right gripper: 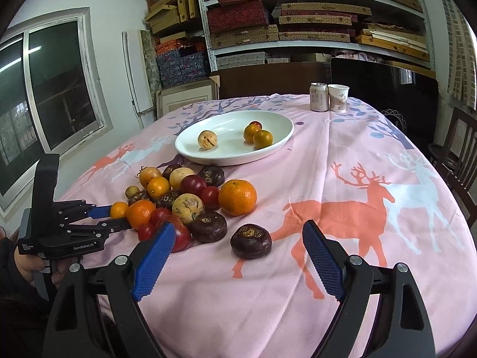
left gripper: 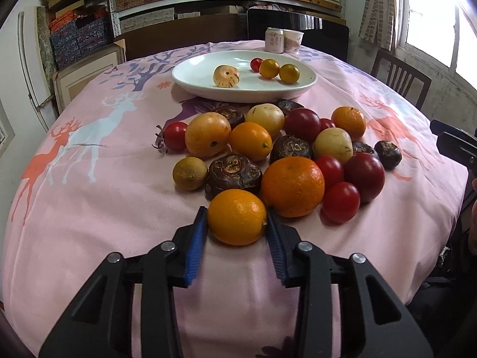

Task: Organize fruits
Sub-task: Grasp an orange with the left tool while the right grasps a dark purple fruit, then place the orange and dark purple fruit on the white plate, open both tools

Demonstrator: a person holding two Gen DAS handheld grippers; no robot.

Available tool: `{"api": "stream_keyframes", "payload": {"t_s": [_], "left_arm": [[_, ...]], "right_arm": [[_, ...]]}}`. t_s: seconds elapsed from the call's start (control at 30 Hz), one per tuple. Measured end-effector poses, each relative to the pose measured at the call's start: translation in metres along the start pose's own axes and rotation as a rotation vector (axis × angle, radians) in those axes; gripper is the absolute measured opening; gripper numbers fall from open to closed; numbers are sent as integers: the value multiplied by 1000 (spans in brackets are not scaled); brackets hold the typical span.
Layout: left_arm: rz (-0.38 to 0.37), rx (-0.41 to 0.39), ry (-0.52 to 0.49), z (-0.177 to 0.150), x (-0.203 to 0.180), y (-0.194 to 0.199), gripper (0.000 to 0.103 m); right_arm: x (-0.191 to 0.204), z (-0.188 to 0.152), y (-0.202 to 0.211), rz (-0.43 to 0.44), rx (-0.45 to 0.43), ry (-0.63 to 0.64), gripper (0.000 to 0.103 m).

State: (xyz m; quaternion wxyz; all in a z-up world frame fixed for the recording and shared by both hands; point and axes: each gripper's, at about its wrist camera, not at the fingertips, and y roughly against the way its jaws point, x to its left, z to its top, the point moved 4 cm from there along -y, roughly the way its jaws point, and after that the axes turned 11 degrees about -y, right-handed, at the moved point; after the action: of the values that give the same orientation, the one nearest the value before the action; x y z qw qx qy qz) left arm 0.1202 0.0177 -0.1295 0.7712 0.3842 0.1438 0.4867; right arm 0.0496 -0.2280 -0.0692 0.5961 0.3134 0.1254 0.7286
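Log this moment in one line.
left gripper: shut on small orange | right gripper: open, empty | plate: four fruits

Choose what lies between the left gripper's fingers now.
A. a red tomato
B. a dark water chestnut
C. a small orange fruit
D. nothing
C: in the left wrist view the left gripper has its blue pads against both sides of a small orange fruit at the near edge of the pile.

Glossy white plate (left gripper: 308,83), matt pink cloth (left gripper: 119,197), ribbed blue tool pads (right gripper: 149,265).
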Motion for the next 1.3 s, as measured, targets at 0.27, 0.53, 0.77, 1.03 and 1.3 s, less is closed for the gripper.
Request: {"api": "stream_keyframes", "payload": {"t_s": [0.27,0.53,0.77,1.03,1.3], "left_arm": [[-11,-11,27,0,-1,8,37],[-26,-39,58,-2,0,28,37],[-39,-52,58,-3,-3,39,37],[-51,-35,63,-7,-3,34,37],[-56,-30,67,-9,-4,32,37]], "right_arm": [[-4,-1,-4,-18,19,-9,88],[-4,-12,-26,-47,98,18,82],[1,-12,-46,-60,146,41,74],[-5,-15,-70,-97,233,14,43],[-3,-16,-72,-111,226,34,42]]}}
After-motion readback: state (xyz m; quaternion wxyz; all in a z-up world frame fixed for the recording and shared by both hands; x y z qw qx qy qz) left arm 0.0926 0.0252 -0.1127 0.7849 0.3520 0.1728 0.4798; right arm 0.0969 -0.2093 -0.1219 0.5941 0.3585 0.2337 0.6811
